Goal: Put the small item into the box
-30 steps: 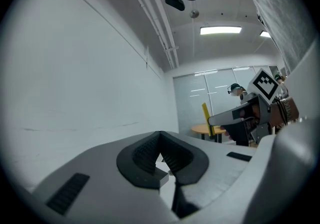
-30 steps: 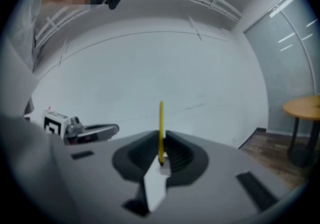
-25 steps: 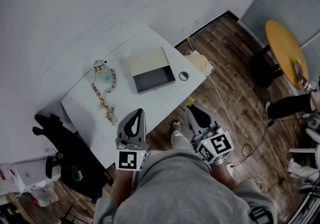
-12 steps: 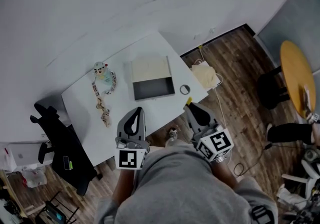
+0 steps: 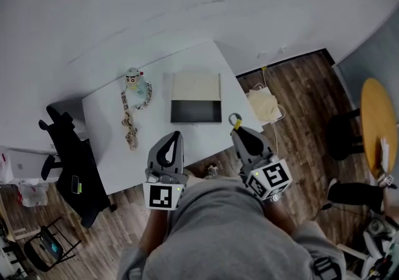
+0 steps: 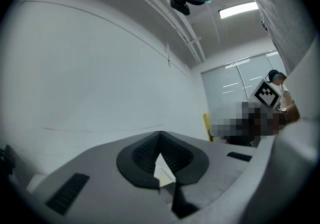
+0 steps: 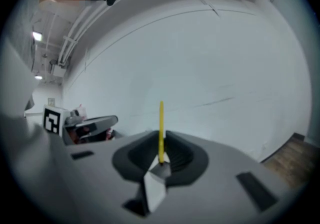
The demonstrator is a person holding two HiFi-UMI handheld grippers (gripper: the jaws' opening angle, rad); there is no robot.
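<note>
An open box [image 5: 196, 101] with a cream lid and a dark inside sits on the white table [image 5: 106, 148]. A small grey ring [image 5: 232, 117] lies near the table's right front corner, just beyond my right gripper's tip. My right gripper [image 5: 237, 130] is shut on a thin yellow strip [image 7: 161, 128] that sticks up from its jaws [image 7: 161, 160]. My left gripper [image 5: 175, 136] is shut with nothing in it [image 6: 160, 135]. Both are held close to my body at the table's front edge, short of the box.
A toy figure [image 5: 134, 81] with a beaded string [image 5: 129, 124] lies on the table left of the box. A black chair [image 5: 70, 160] stands at the left. A cloth bag [image 5: 264, 105] lies on the wooden floor at the right, and a round yellow table [image 5: 378, 126] stands farther right.
The view has swung, so the table and box now sit squarer and closer in front of me. Both grippers keep their place and stay shut.
</note>
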